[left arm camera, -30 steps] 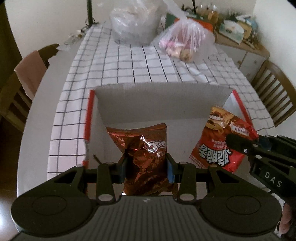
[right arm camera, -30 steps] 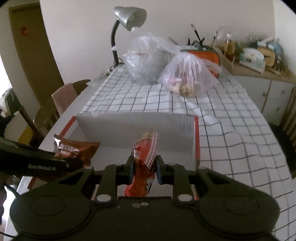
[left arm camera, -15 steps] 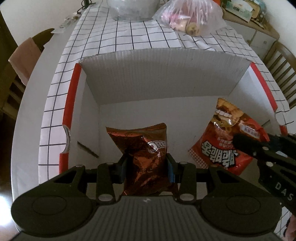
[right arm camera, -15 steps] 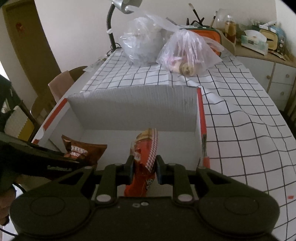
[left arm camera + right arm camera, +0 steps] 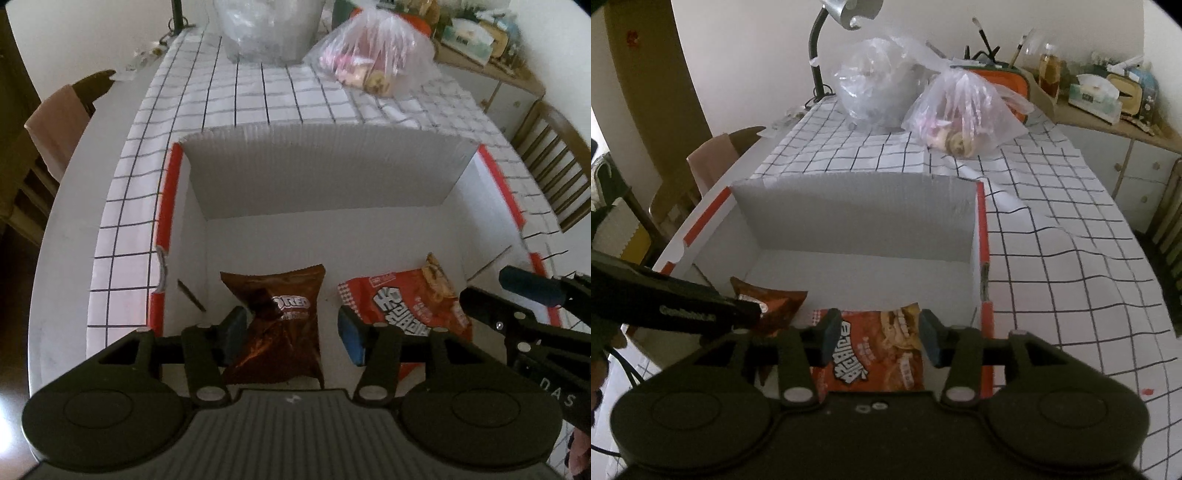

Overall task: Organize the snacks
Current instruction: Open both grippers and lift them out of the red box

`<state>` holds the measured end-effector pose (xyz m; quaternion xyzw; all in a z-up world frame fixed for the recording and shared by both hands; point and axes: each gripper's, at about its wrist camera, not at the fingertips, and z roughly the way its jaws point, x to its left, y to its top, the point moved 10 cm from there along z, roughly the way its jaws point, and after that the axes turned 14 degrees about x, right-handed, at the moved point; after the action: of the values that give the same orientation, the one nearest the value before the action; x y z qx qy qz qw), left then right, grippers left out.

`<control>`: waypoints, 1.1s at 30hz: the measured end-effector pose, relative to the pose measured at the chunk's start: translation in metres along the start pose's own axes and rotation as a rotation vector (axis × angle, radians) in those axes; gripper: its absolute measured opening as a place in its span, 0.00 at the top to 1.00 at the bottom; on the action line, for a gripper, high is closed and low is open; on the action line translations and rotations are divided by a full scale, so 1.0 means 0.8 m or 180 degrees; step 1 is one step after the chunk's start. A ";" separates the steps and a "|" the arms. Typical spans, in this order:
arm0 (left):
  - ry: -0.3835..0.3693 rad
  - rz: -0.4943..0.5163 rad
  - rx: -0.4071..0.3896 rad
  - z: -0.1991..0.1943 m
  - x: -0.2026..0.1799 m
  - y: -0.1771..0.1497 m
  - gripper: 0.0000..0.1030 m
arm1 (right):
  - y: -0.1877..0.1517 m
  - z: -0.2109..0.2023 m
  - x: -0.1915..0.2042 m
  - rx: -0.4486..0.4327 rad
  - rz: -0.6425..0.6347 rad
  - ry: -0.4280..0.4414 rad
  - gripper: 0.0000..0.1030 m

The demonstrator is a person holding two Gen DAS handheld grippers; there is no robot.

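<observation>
A white cardboard box with red rims [image 5: 166,206] [image 5: 982,236] sits on the checked tablecloth. A brown Oreo bag [image 5: 280,321] lies on the box floor at the left, also in the right wrist view [image 5: 775,302]. A red snack bag [image 5: 406,302] [image 5: 875,354] lies flat at the right. My left gripper [image 5: 291,332] is open above the Oreo bag. My right gripper [image 5: 879,339] is open above the red bag and shows at the right edge of the left wrist view [image 5: 517,306].
Two clear plastic bags [image 5: 964,114] [image 5: 875,92] with food stand on the far end of the table. A desk lamp [image 5: 846,14] stands behind them. Chairs stand at the left [image 5: 62,114] and the right [image 5: 557,162]. A cluttered sideboard [image 5: 1108,99] is at the back right.
Both grippers have opened and let go of their bags. The Oreo bag and the red bag now lie on the box floor. Both grippers have drawn back a little.
</observation>
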<state>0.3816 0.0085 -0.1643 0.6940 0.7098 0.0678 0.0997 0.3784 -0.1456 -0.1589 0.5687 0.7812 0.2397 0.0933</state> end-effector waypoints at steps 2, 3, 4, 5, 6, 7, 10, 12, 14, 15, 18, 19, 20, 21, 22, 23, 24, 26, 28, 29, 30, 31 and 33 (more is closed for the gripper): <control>-0.0021 -0.0011 -0.0078 -0.012 0.001 -0.003 0.43 | -0.003 -0.010 0.001 -0.0026 -0.0003 0.0005 0.53; -0.0044 -0.0012 -0.0117 -0.019 0.000 -0.006 0.43 | -0.005 -0.015 0.002 -0.0042 -0.0004 0.0002 0.51; -0.0064 -0.0007 -0.0156 -0.025 0.000 -0.008 0.43 | -0.007 -0.021 0.004 -0.0066 -0.0008 0.0006 0.50; -0.0073 0.0001 -0.0199 -0.032 0.000 -0.011 0.42 | -0.008 -0.027 0.006 -0.0092 -0.0009 0.0015 0.48; -0.0077 0.0009 -0.0250 -0.040 0.000 -0.014 0.42 | -0.009 -0.034 0.009 -0.0122 -0.0014 0.0026 0.46; -0.0089 0.0017 -0.0300 -0.047 0.000 -0.017 0.40 | -0.010 -0.041 0.012 -0.0152 -0.0026 0.0032 0.44; -0.0120 0.0015 -0.0430 -0.069 0.002 -0.028 0.39 | -0.013 -0.064 0.023 -0.0255 -0.0049 0.0061 0.39; -0.0145 0.0046 -0.0523 -0.086 0.002 -0.037 0.38 | -0.017 -0.078 0.032 -0.0308 -0.0068 0.0086 0.37; -0.0154 0.0063 -0.0621 -0.103 0.002 -0.046 0.36 | -0.021 -0.092 0.041 -0.0351 -0.0082 0.0114 0.33; -0.0166 0.0071 -0.0661 -0.110 0.003 -0.050 0.34 | -0.023 -0.099 0.046 -0.0379 -0.0095 0.0115 0.31; -0.0194 0.0079 -0.0773 -0.130 0.006 -0.064 0.33 | -0.030 -0.120 0.059 -0.0471 -0.0133 0.0125 0.24; -0.0218 0.0082 -0.0801 -0.136 0.007 -0.069 0.32 | -0.032 -0.126 0.062 -0.0494 -0.0138 0.0125 0.23; -0.0234 0.0085 -0.0826 -0.142 0.008 -0.074 0.31 | -0.034 -0.134 0.065 -0.0524 -0.0143 0.0130 0.21; -0.0250 0.0092 -0.0858 -0.148 0.009 -0.079 0.30 | -0.036 -0.140 0.068 -0.0549 -0.0146 0.0142 0.20; -0.0268 0.0102 -0.0891 -0.153 0.010 -0.085 0.29 | -0.039 -0.147 0.071 -0.0572 -0.0148 0.0153 0.19; -0.0280 0.0113 -0.0918 -0.159 0.010 -0.091 0.29 | -0.043 -0.153 0.074 -0.0590 -0.0145 0.0159 0.17; -0.0282 0.0126 -0.0947 -0.164 0.011 -0.097 0.28 | -0.047 -0.158 0.076 -0.0605 -0.0141 0.0169 0.16; -0.0249 0.0140 -0.1018 -0.173 0.014 -0.110 0.27 | -0.056 -0.167 0.080 -0.0619 -0.0135 0.0197 0.14; -0.0224 0.0153 -0.1076 -0.180 0.016 -0.123 0.25 | -0.068 -0.176 0.086 -0.0634 -0.0152 0.0198 0.11; -0.0236 0.0149 -0.1093 -0.183 0.018 -0.130 0.24 | -0.073 -0.179 0.088 -0.0641 -0.0165 0.0200 0.09; -0.0252 0.0135 -0.1099 -0.184 0.020 -0.137 0.23 | -0.079 -0.183 0.090 -0.0649 -0.0179 0.0198 0.07; -0.0267 0.0116 -0.1093 -0.185 0.022 -0.143 0.22 | -0.085 -0.186 0.091 -0.0655 -0.0191 0.0189 0.06; -0.0295 0.0073 -0.1077 -0.185 0.028 -0.154 0.22 | -0.097 -0.190 0.094 -0.0661 -0.0206 0.0175 0.02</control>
<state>0.2269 0.0333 -0.0506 0.6778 0.6749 0.1554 0.2470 0.2237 -0.1347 -0.0549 0.5236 0.7725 0.3318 0.1379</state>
